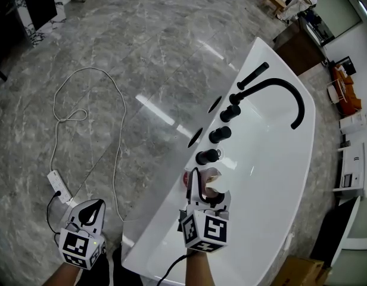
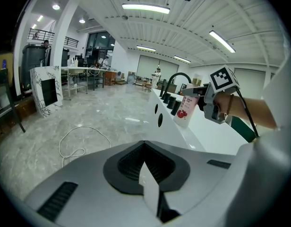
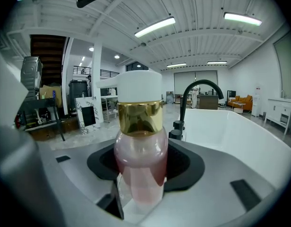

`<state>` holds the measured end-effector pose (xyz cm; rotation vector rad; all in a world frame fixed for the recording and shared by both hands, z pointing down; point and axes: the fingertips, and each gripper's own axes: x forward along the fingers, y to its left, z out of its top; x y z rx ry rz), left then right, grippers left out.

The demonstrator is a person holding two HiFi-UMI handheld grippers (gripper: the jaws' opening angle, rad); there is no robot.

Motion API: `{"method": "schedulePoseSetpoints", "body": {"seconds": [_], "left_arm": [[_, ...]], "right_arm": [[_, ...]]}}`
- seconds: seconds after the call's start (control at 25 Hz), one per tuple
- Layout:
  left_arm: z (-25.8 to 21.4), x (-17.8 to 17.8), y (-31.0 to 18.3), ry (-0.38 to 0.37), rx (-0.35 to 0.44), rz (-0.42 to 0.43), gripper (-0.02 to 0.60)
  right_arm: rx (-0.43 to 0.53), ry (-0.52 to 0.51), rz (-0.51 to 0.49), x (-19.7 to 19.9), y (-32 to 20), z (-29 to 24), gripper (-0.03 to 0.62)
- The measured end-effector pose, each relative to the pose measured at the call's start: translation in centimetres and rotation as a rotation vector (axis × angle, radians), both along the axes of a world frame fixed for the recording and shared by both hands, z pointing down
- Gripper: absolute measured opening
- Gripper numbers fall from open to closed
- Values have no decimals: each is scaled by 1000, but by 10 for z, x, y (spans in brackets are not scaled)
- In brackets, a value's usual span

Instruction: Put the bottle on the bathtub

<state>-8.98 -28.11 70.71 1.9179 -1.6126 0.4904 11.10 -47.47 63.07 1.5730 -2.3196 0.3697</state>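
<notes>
The bottle [image 3: 140, 141] holds pink liquid and has a gold collar and a white pump cap. It stands upright between the jaws of my right gripper [image 3: 141, 183], which is shut on it. In the head view, the bottle [image 1: 211, 180] and right gripper [image 1: 207, 190] are over the white bathtub's [image 1: 162, 210] near rim, just short of the closest black knob [image 1: 207, 157]. From the left gripper view, the bottle [image 2: 186, 110] has its base close to the rim; contact cannot be told. My left gripper [image 1: 91, 208] hangs shut and empty over the floor left of the tub.
A black curved faucet [image 1: 286, 89] and a row of black knobs [image 1: 220, 134] line the tub's deck. A white cable [image 1: 82, 112] and power strip [image 1: 58, 186] lie on the grey marble floor. A cardboard box [image 1: 302, 273] sits at the bottom right.
</notes>
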Motion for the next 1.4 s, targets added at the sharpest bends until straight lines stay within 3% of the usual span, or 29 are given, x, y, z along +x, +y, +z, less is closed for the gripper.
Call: {"method": "schedulePoseSetpoints", "body": {"seconds": [0.4, 0.6, 1.4], "left_arm": [[-6, -1, 3, 0, 6, 11, 3], [-14, -2, 4, -1, 11, 20, 3], [-58, 4, 4, -8, 53, 75, 3]], "right_arm": [[-27, -50, 24, 5, 2, 2, 242], [-28, -44, 38, 5, 7, 0, 272], [-67, -16, 71, 22, 47, -25, 288]]}}
